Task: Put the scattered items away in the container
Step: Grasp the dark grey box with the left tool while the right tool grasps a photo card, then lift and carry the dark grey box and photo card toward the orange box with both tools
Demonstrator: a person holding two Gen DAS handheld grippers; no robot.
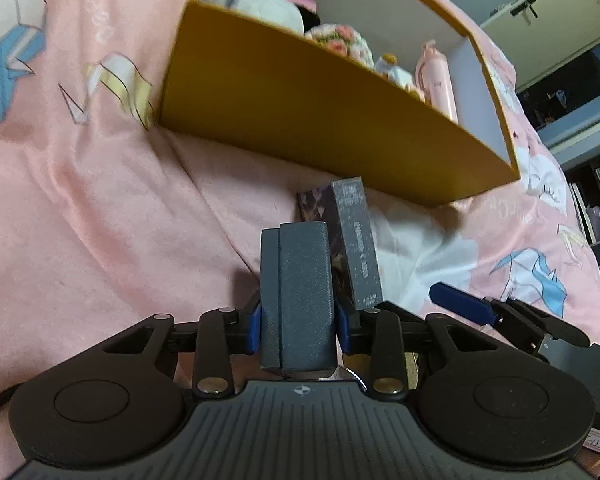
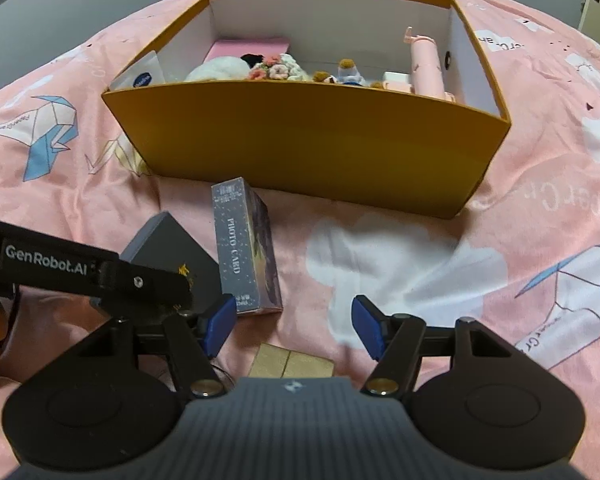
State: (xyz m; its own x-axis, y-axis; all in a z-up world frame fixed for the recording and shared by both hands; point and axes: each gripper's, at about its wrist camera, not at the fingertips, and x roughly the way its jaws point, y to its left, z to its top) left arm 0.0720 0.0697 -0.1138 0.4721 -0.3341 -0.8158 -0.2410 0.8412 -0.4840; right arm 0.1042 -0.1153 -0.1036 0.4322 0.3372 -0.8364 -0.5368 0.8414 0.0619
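Between our left tongs (image 1: 298, 322) sits a stiff, light grey case (image 1: 298, 300), pinched at its flanks; the right tongs (image 2: 294, 326) gape empty just beside the card box (image 2: 246, 248), short of the bin (image 2: 300, 136).

The left gripper (image 1: 299, 316) is angled steeply downward, and its blue pads (image 1: 254, 330) are pressed against the two sides of a dark grey box (image 1: 300, 292) held upright between them. The right gripper (image 2: 294, 322) is likewise pitched downward, jaws parted with nothing between the blue fingertips (image 2: 367, 322), just beside the left gripper.
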